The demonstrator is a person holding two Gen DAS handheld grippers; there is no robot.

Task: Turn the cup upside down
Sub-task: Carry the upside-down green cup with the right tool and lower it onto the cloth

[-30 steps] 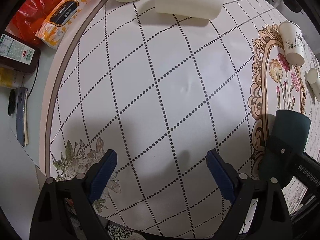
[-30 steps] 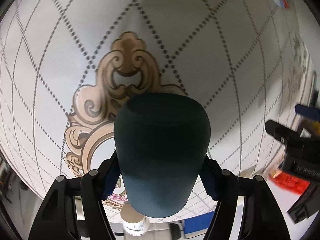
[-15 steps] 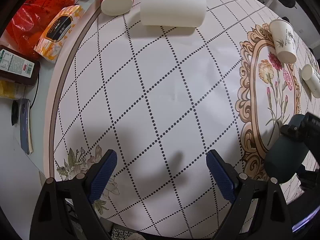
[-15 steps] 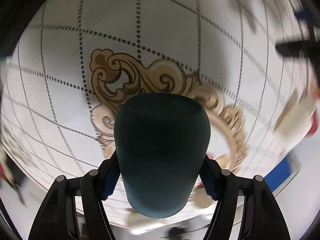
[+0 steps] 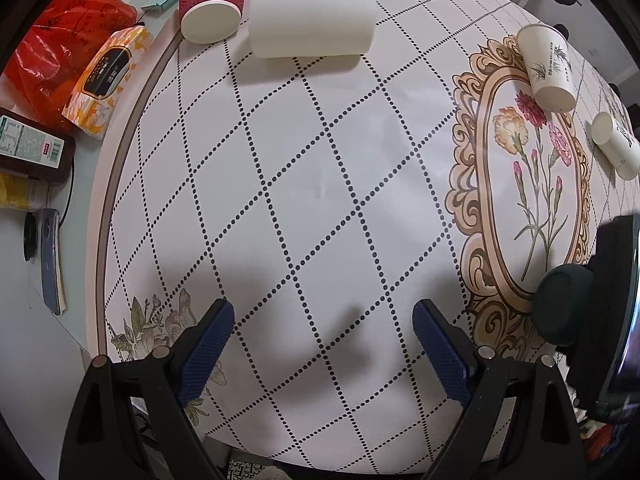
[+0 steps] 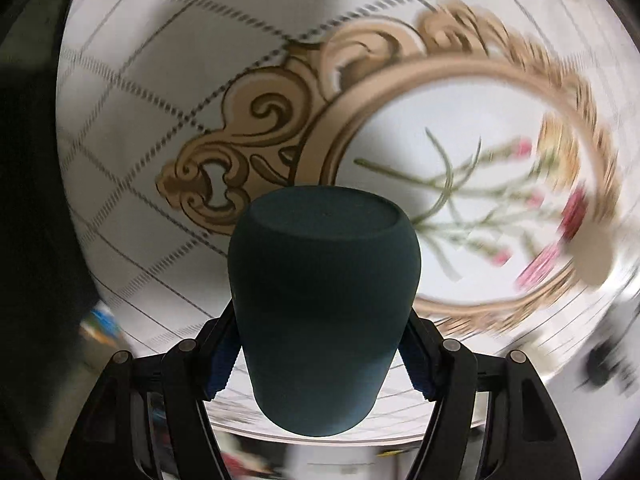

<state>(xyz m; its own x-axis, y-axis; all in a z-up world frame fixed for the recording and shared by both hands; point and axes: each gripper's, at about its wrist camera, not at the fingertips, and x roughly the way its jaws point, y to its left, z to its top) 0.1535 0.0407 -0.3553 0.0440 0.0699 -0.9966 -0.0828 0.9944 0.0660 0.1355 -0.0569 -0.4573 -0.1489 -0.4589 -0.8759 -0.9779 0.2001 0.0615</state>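
Observation:
My right gripper (image 6: 320,352) is shut on a dark teal cup (image 6: 324,300), blue pads pressed on both its sides. The cup's flat base faces away from the camera, above the gold-framed flower print of the tablecloth (image 6: 460,128). The background is blurred. In the left wrist view the same cup (image 5: 562,300) shows at the right edge, held sideways above the table by the right gripper's black body (image 5: 612,300). My left gripper (image 5: 324,340) is open and empty, low over the checked tablecloth (image 5: 320,184).
A large white cup (image 5: 312,20) lies on its side at the back beside a red paper cup (image 5: 212,0). Two white printed cups (image 5: 546,66) (image 5: 616,144) lie at the right. A tissue pack (image 5: 106,80), red bag (image 5: 52,52) and bottle (image 5: 32,148) sit off the left edge.
My right gripper has turned with the teal cup, so the tablecloth pattern has swung round behind it and the cup's base now points sideways. My left gripper has drawn back a little, still open.

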